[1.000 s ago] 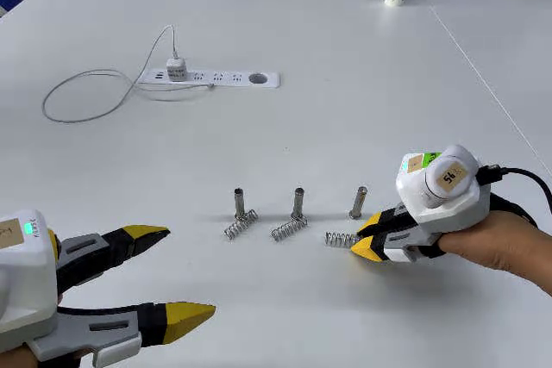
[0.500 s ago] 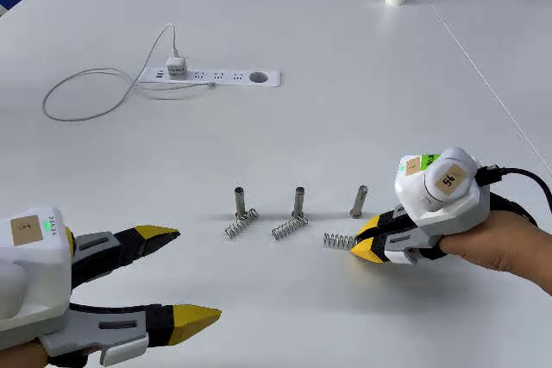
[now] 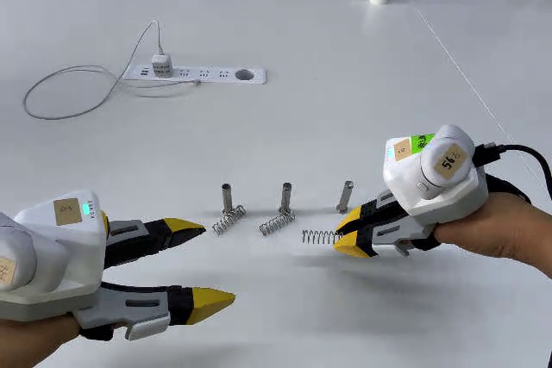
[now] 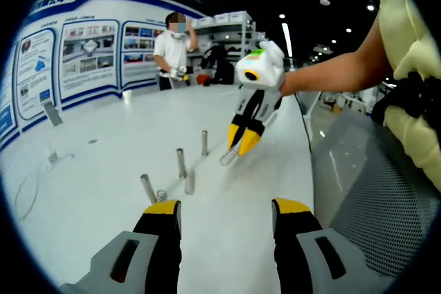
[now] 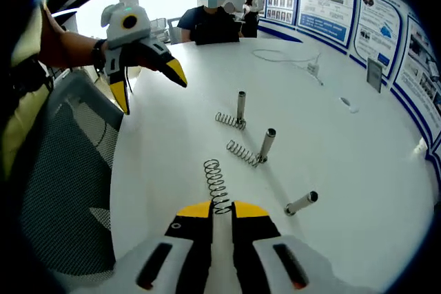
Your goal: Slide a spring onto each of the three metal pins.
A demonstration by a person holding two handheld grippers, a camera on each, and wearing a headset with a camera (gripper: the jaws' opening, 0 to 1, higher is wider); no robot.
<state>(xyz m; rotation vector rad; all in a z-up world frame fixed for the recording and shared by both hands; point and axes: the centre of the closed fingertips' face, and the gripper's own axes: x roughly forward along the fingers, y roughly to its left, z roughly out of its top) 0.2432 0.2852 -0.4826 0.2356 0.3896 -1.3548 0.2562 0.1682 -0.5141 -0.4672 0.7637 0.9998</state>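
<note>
Pins, three: short grey metal cylinders, standing in a row, bare: left pin (image 3: pixel 227 198), middle pin (image 3: pixel 285 197), right pin (image 3: pixel 346 196).
Springs, three: silver coils. Left spring (image 3: pixel 228 220) lies at left pin's 6 o'clock, touching its base; middle spring (image 3: pixel 277 224) at middle pin's 7 o'clock; third spring (image 3: pixel 321 236) at right pin's 7 o'clock, one end pinched by right gripper (image 3: pixel 348 240).

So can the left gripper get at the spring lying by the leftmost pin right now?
Probably yes. The left gripper is open, with bare table between it and that spring, and the right gripper holds another spring well to the side.
</note>
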